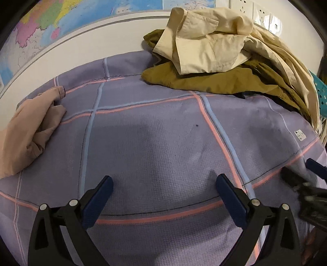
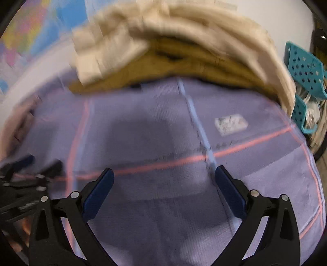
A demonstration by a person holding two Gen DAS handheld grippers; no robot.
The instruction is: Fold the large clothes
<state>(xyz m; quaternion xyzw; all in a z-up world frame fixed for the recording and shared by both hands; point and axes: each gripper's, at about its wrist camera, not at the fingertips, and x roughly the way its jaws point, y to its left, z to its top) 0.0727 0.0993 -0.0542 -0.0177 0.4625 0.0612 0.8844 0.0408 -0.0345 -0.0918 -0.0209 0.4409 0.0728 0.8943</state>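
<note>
— What have you got on the left camera?

— I see my left gripper hanging over the lilac checked cover, its two blue-padded fingers spread wide with nothing between them. The picture is sharp. At the far side, against the wall, lies the heap to be folded: a cream shirt crumpled on top of an olive-brown garment. At the left edge of the cover there is a pinkish-beige garment, bunched up and well apart from the heap. My right gripper pokes in from the right edge, blurred.

— And the right camera?

— Smeared, so I read less from it. My right gripper also stands with its fingers well apart, empty, above the same cover. The cream shirt and the olive-brown garment beneath it fill the top of the picture. The left gripper shows at the lower left as a dark blur.

— Anything one side has that the other misses?

— The left view gives me the wall map, the white sockets and the pinkish garment clearly; on the right view that garment is only a vague smudge at the left rim. The right view gives me much more of the teal perforated basket beside the heap; on the left view I catch just a sliver of it. The small white label sewn on the cover is larger on the right view, tiny on the left.
</note>
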